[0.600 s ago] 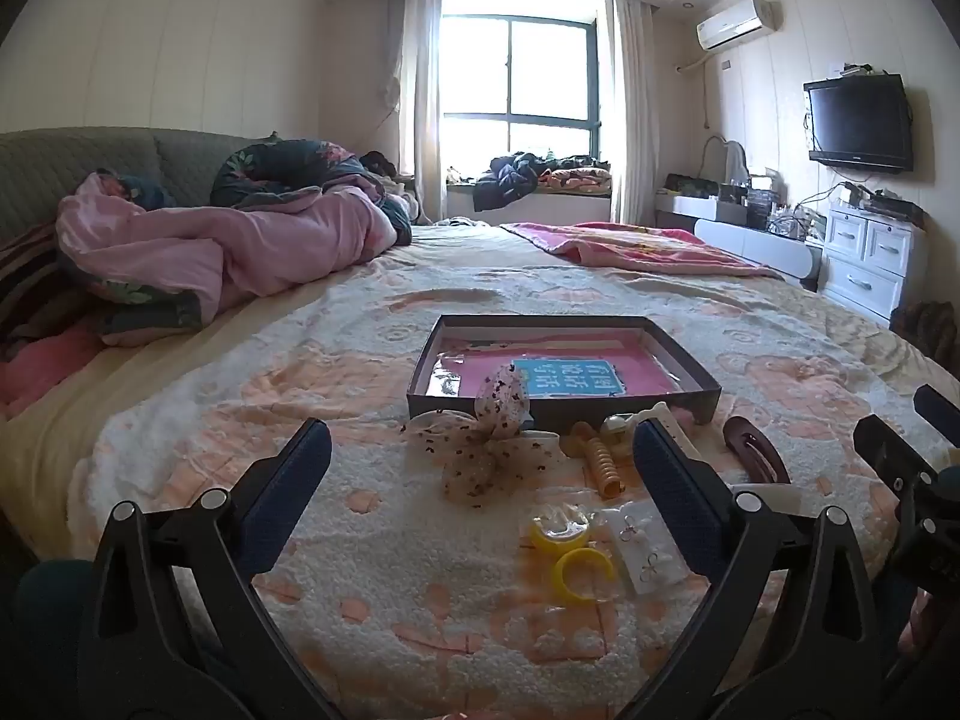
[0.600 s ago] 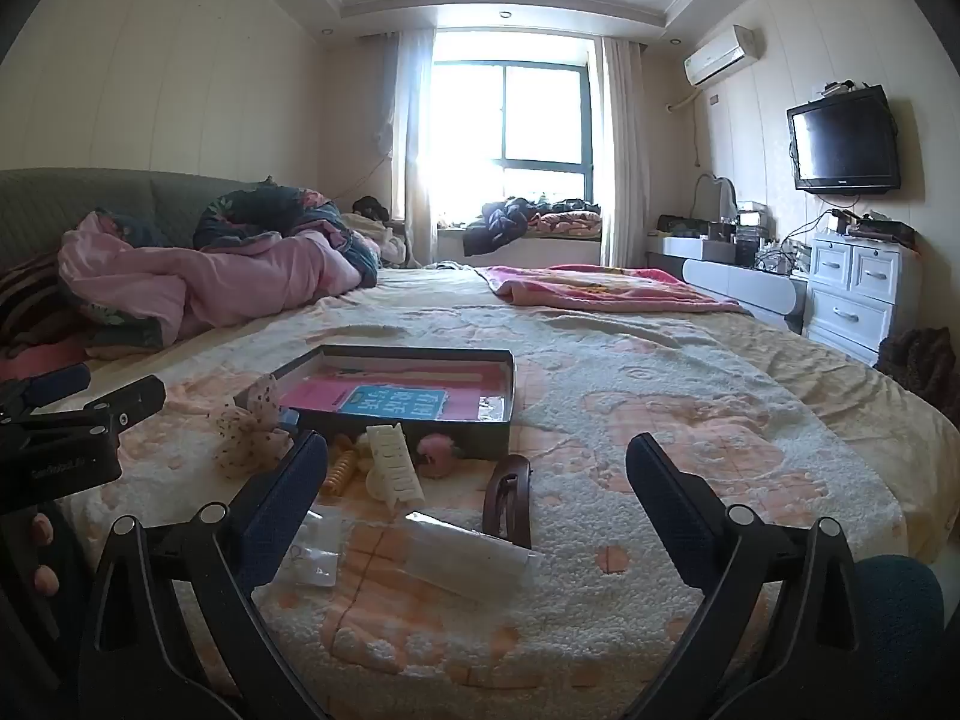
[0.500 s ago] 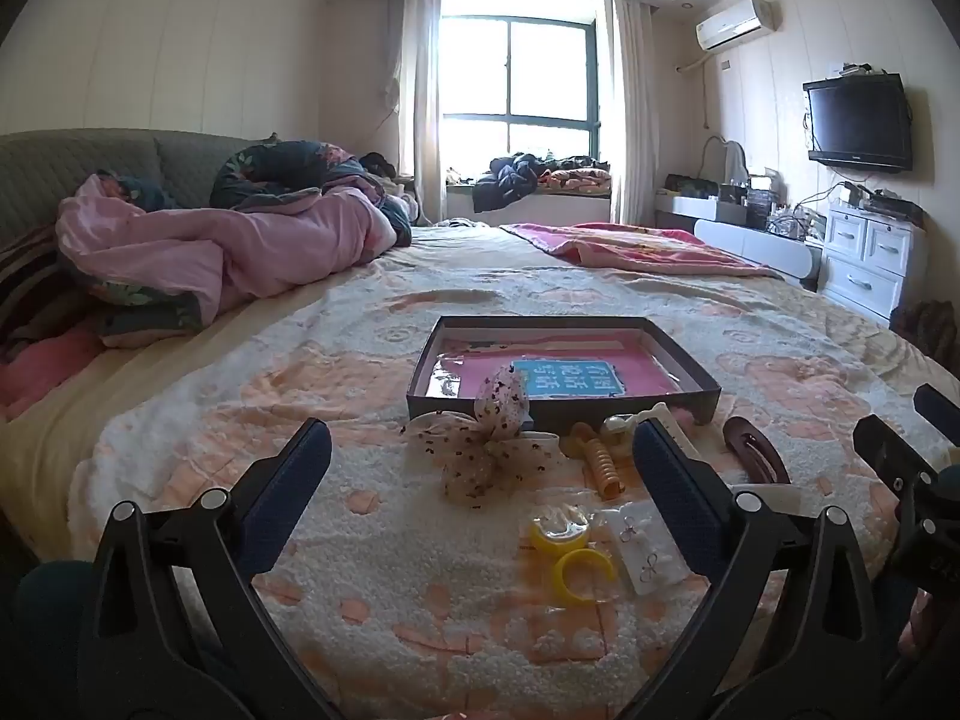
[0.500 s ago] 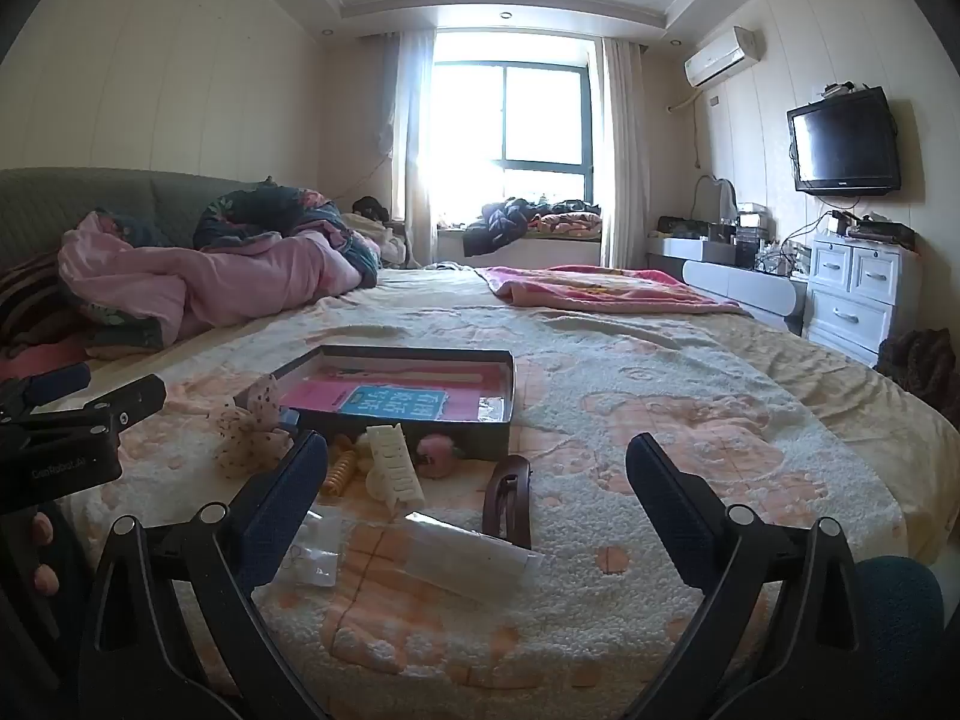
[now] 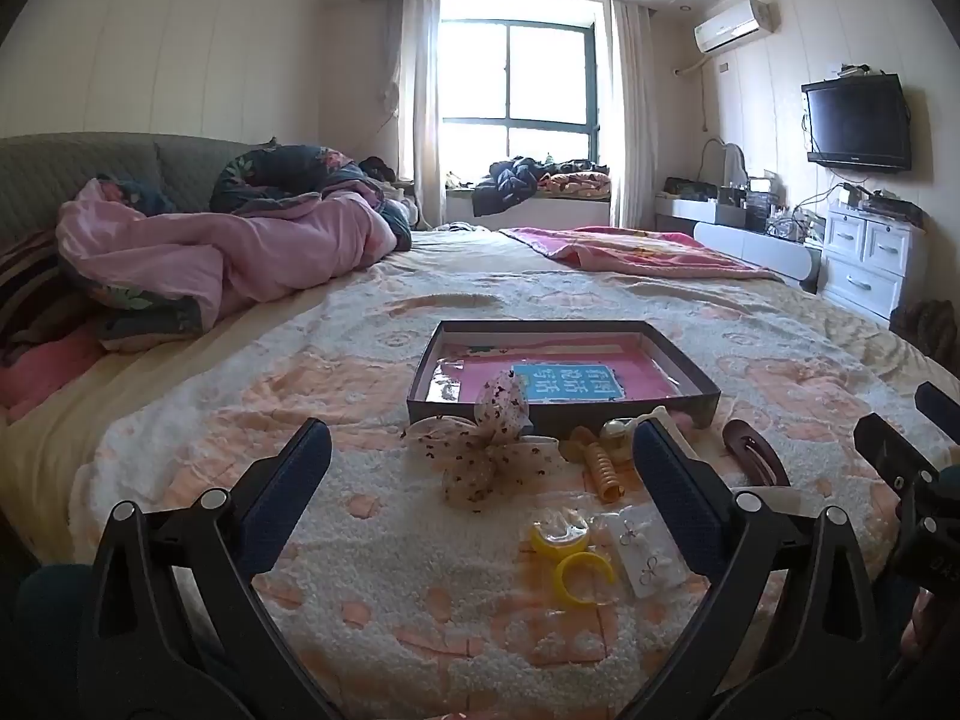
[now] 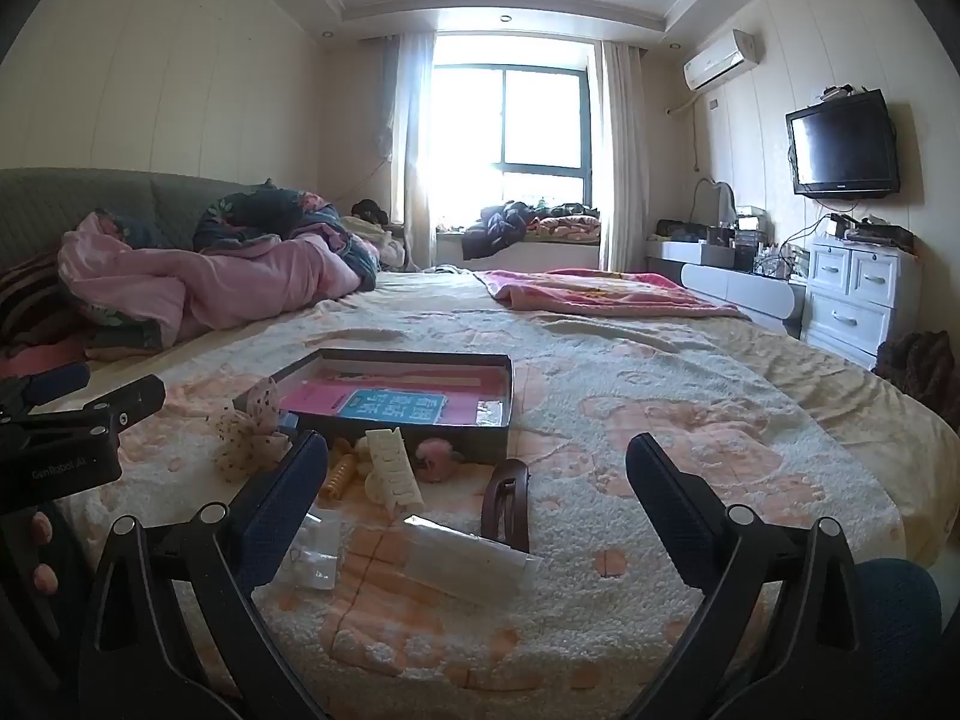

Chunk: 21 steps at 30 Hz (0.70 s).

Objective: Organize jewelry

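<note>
Bedroom, wide bed under fleecy cream-and-peach blanket point(image 5: 360, 540). Shallow dark cardboard tray with pink lining point(image 5: 690, 369) mid-bed, no trinkets inside. Just before it: spotted gauze bow point(image 5: 480, 456), dark brown hair clip point(image 6: 507, 504), cream claw clip point(image 6: 390, 471), yellow open bangle point(image 5: 585, 576). Left gripper point(image 5: 480, 504) and right gripper point(image 6: 477, 504) hover, jaws wide, empty. Best: take nearest piece low, square, lift clear of fleece, set inside tray.

Walls: pale cream panelling, with a stepped ceiling and recessed spotlights.
Window point(image 5: 519, 81): large, dark-framed, very bright, sheer curtains either side; clothes heaped on its sill.
Bed point(image 5: 372, 564): wide, under a cream and peach fleece cover; a crumpled pink quilt point(image 5: 198, 252) lies by the grey headboard.
Right wall: air conditioner point(image 5: 733, 25), mounted television point(image 5: 855, 120), white drawers point(image 5: 870, 258) below.
</note>
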Tool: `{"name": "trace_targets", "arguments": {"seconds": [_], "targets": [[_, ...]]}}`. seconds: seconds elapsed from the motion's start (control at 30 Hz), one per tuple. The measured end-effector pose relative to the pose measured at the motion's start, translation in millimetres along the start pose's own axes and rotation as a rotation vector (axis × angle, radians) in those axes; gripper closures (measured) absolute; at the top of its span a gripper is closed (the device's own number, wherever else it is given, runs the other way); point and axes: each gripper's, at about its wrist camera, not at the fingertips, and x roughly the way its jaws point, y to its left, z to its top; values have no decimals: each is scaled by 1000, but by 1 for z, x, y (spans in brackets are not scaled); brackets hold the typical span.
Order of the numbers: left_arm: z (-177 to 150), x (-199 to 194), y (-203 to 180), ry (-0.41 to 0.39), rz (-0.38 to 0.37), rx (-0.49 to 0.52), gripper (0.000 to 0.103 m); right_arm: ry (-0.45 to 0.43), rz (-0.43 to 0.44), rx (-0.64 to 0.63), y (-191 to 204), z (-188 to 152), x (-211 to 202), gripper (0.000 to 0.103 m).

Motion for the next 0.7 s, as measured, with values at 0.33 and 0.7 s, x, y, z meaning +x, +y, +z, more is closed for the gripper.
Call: {"name": "trace_targets", "arguments": {"seconds": [0.33,0.7], "targets": [[3,1,-1,-5,0,1,11,0,0,-2,0,0,0,6],[4,-2,1,-10,-1,0,11,-8,-2,-5,-1,0,0,6]]}}
